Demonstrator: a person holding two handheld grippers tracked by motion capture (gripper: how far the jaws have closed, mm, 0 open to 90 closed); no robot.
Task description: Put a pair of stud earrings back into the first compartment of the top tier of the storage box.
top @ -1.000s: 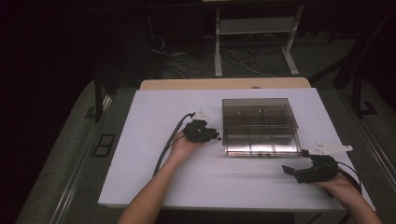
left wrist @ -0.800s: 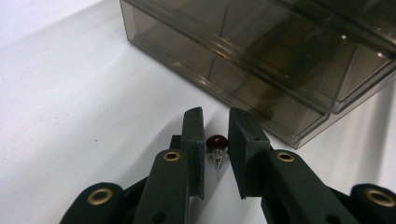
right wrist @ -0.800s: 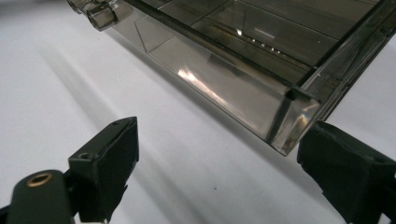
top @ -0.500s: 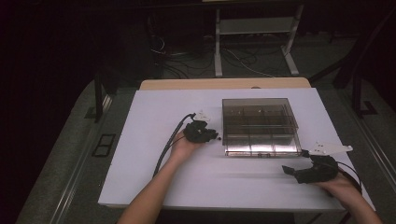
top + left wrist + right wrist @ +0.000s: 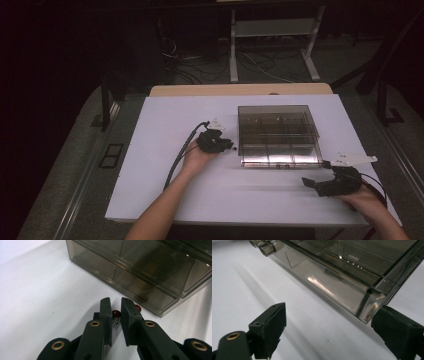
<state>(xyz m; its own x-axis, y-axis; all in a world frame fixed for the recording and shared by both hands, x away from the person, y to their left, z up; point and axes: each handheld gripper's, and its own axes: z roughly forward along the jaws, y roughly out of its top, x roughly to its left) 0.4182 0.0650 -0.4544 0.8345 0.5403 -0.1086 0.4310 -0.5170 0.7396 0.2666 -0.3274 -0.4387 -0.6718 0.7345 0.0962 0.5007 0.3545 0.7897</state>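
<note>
Left hand-held gripper (image 5: 115, 308): clenched on a small red-headed pin (image 5: 116, 314), its metal tip pointing back toward the camera.
Right hand-held gripper (image 5: 329, 327): released, jaws wide at the box (image 5: 342, 277) corner.
Room: bare worktop (image 5: 165, 150) to the left.

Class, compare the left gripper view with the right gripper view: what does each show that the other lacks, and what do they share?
Left gripper view alone: the left gripper with its jaws closed on a small red bead with a metal stem, and a second red bead lying by the box. Right gripper view alone: the right gripper with jaws wide apart and nothing between them, near a box corner. Both: the smoky clear box on the white table.
</note>
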